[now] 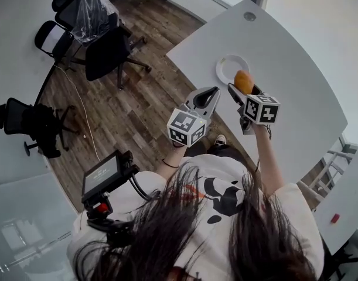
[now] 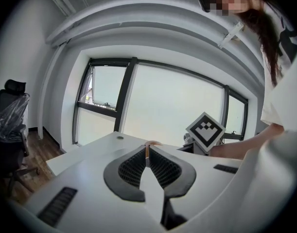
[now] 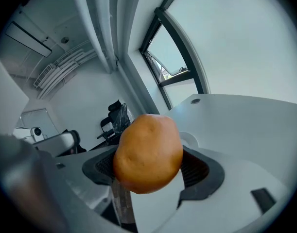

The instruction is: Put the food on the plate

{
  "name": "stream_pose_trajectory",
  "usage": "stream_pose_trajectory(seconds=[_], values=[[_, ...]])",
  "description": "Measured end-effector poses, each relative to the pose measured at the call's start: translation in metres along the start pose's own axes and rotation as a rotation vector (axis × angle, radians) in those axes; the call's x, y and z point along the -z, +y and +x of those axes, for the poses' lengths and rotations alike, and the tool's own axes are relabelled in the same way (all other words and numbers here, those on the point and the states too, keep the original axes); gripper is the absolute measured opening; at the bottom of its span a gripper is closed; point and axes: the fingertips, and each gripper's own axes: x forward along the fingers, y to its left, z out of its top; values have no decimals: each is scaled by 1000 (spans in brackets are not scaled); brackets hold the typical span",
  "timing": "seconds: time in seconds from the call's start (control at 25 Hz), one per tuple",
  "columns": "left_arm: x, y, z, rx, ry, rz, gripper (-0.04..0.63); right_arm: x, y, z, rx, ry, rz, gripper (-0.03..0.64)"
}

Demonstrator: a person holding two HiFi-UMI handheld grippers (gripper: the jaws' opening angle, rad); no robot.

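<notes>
An orange-brown piece of food, round like a potato (image 3: 148,153), is held in my right gripper (image 1: 242,88), which is shut on it. In the head view the food (image 1: 244,81) hangs in the air just at the near edge of a white plate (image 1: 225,66) that lies on the white table (image 1: 296,92). A sliver of that plate (image 3: 189,139) shows behind the food in the right gripper view. My left gripper (image 1: 205,98) is held up to the left of the right one, off the table edge, shut with nothing between its jaws (image 2: 147,155).
The table's rounded edge (image 1: 193,40) runs along a wooden floor. Black office chairs (image 1: 108,51) stand to the far left, one under a plastic cover (image 1: 91,10). A round cable port (image 1: 249,16) sits at the table's far end. Large windows (image 2: 167,106) face the left gripper.
</notes>
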Motion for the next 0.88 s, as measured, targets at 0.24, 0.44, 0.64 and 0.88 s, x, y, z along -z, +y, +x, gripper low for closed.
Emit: stream_pose_trajectory(seconds=[0.24, 0.44, 0.64, 0.88], values=[[-5, 20, 6, -17, 15, -5, 6, 3, -26, 47, 36, 101, -39, 373], [-10, 50, 26, 5, 33, -2, 6, 12, -38, 92, 72, 184, -71, 373], [-18, 66, 55, 73, 54, 18, 6, 25, -49, 113, 124, 250, -109, 373], [-44, 121, 99, 131, 59, 10, 6, 15, -62, 151, 200, 330, -174, 373]])
